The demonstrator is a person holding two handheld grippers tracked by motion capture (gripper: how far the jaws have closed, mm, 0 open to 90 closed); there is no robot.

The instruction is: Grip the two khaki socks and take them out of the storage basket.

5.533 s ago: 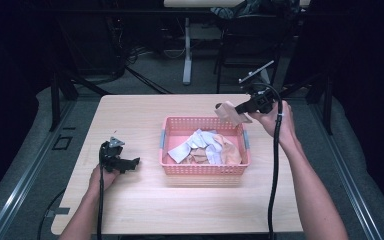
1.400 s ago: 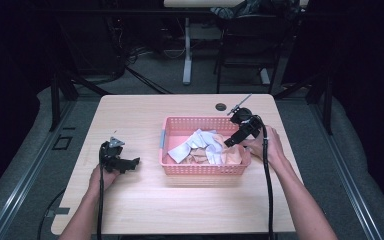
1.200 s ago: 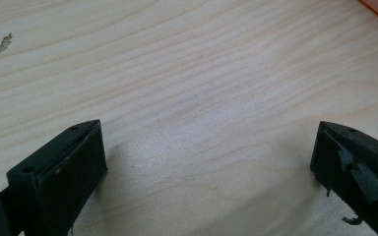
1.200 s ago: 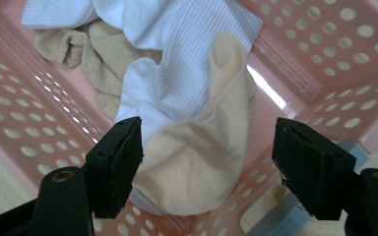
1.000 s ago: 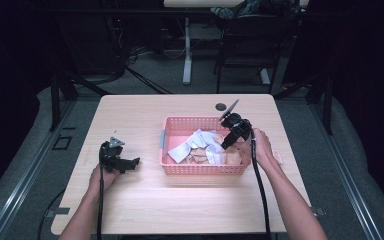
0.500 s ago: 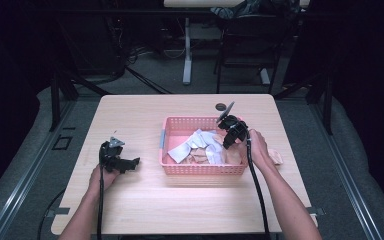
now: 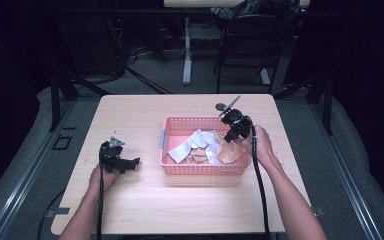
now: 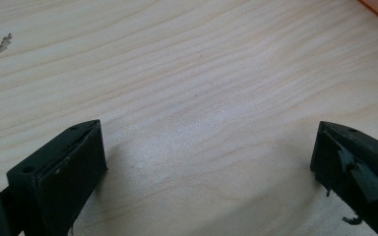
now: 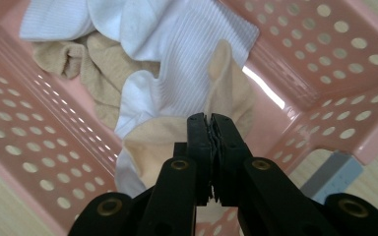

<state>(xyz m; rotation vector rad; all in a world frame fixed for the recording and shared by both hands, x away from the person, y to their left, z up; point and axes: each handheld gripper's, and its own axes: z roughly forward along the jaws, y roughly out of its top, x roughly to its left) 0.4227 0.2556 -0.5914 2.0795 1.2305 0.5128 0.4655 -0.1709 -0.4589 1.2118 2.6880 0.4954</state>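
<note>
A pink perforated basket (image 7: 205, 170) stands mid-table with white socks (image 7: 200, 142) and beige ones heaped inside. My right gripper (image 7: 228, 139) reaches down into its right end. In the right gripper view its jaws (image 9: 209, 118) have just been closing and now meet on a fold of a beige sock (image 9: 152, 142), which lies over a white ribbed sock (image 9: 177, 34). That beige sock (image 7: 227, 152) sits just below the gripper in the high view. My left gripper (image 7: 132, 162) rests on the table left of the basket, its jaws (image 8: 206, 147) wide apart over bare wood.
A small dark round object (image 7: 220, 106) lies on the table just behind the basket. A pale beige bit (image 7: 278, 157) shows on the table beside the right hand. A tan ribbed sock (image 9: 98, 64) lies against the basket wall (image 9: 29, 123). Dark floor surrounds the table.
The right gripper came down from behind the basket into its right end, shut on the beige sock and rose a little. The left gripper has stayed put.
</note>
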